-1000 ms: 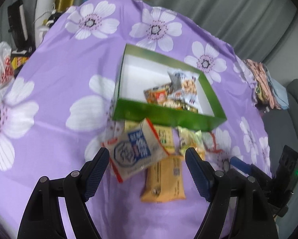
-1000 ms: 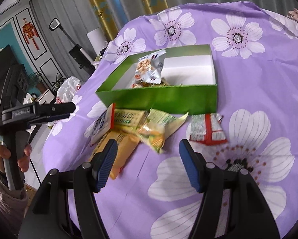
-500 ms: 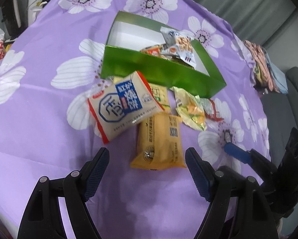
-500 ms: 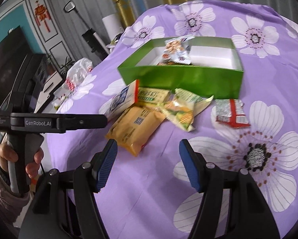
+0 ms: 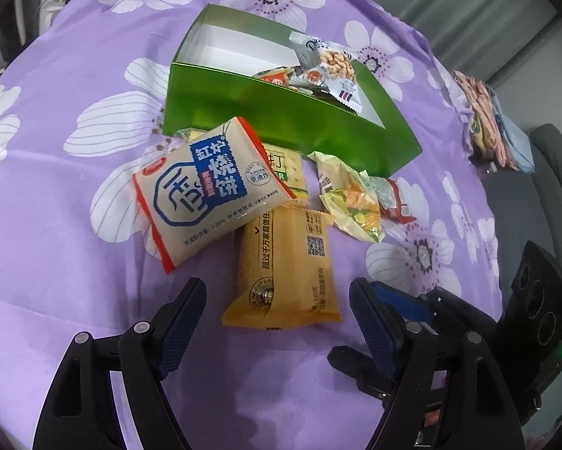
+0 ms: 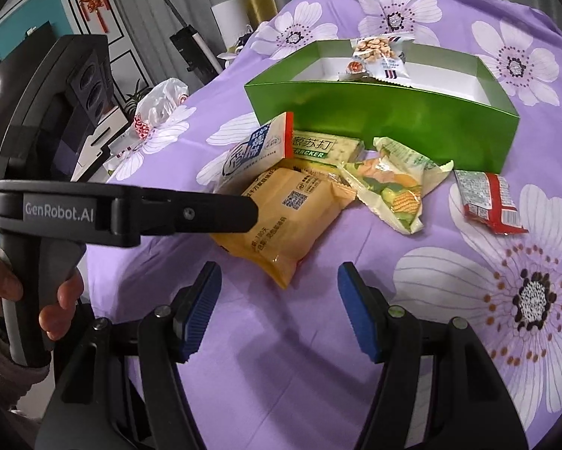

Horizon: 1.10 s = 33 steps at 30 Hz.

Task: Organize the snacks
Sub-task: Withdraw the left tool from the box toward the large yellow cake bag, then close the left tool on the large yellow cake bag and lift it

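A green box (image 5: 281,120) sat on the tabletop (image 5: 74,225), which had a purple cloth with white flowers on it. Inside the box, a peanut packet (image 5: 329,67) leaned up at one end, with some other small packets beside it.

5 snacks lay in front of the box. A white and blue packet (image 5: 206,195) rested partly on a yellow packet (image 5: 288,262) and on a green cracker pack (image 5: 284,172). A pale green chip bag (image 5: 352,198) lay beside them, and a small red packet (image 6: 487,202) sat just past it.

The left hand-held gripper (image 5: 277,300) hung over the near end of the yellow packet with its jaws apart, holding nothing. The right hand-held gripper (image 6: 279,288) was also spread wide and empty, close to the same yellow packet. A person's hand (image 6: 37,292) gripped the handle of the left one.
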### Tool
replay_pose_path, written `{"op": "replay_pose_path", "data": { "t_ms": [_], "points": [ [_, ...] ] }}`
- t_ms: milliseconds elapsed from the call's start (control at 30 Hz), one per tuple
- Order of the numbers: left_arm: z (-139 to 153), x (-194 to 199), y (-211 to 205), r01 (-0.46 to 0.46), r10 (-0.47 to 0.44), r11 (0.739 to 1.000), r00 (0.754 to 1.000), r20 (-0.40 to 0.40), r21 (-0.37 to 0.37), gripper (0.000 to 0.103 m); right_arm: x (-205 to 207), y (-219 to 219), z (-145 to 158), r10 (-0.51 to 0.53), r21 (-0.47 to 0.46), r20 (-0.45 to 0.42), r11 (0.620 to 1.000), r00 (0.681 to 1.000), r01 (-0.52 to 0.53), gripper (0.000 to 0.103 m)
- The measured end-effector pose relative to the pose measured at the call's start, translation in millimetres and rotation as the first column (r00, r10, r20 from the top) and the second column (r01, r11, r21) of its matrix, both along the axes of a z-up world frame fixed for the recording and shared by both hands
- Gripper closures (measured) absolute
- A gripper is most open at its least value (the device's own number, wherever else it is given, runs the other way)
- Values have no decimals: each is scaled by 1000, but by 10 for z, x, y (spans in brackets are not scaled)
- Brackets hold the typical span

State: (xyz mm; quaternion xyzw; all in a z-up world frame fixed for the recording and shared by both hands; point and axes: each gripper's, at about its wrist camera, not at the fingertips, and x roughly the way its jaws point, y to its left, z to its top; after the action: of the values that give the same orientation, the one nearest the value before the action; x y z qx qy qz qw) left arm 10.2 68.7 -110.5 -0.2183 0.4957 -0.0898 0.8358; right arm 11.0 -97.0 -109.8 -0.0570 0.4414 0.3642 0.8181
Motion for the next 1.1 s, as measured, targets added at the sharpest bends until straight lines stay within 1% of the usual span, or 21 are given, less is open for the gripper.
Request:
{"op": "replay_pose_path", "data": {
  "t_ms": [367, 400, 467, 500, 600, 633, 667, 700, 767, 833, 900, 1100],
  "points": [
    [-94, 147, -33, 21, -21, 1000, 1000, 10, -9, 25, 122, 122, -64, 18, -14, -1, 1000, 1000, -18, 38],
    [-92, 160, -44, 24, -24, 1000, 1000, 12, -11, 26, 130, 144, -65, 24, -18, 4, 1000, 1000, -24, 38],
    [-91, 176, -50, 30, -30, 999, 999, 13, -10, 35, 154, 200, -69, 34, -25, 9, 999, 999, -34, 39],
    [-95, 187, -50, 32, -32, 999, 999, 12, -11, 36, 162, 215, -68, 39, -34, -4, 999, 999, -39, 39],
    [-111, 215, -49, 29, -29, 999, 1000, 6, -19, 37, 194, 259, -78, 50, -24, -7, 998, 999, -50, 39],
    [-122, 220, -47, 26, -26, 999, 1000, 3, -21, 46, 197, 275, -85, 55, -25, -7, 998, 998, -55, 39],
    [-145, 226, -38, 24, -24, 999, 1000, -5, -25, 52, 195, 284, -98, 59, -29, -7, 998, 998, -60, 38],
    [-155, 226, -30, 21, -22, 999, 1000, -7, -31, 52, 196, 297, -109, 64, -36, -6, 997, 998, -64, 38],
    [-176, 224, 2, 12, -13, 999, 1000, -9, -52, 52, 198, 312, -131, 71, -44, -7, 996, 997, -71, 40],
    [-180, 224, 2, 9, -9, 998, 1000, -7, -55, 52, 204, 308, -134, 68, -40, -6, 997, 998, -68, 42],
    [-182, 229, 4, 16, -17, 998, 1000, -6, -56, 53, 199, 290, -129, 67, -30, -7, 997, 998, -67, 48],
    [-153, 202, -47, 21, -21, 999, 1000, -4, -34, 53, 143, 249, -104, 67, -17, 5, 998, 998, -67, 55]
  ]
}}
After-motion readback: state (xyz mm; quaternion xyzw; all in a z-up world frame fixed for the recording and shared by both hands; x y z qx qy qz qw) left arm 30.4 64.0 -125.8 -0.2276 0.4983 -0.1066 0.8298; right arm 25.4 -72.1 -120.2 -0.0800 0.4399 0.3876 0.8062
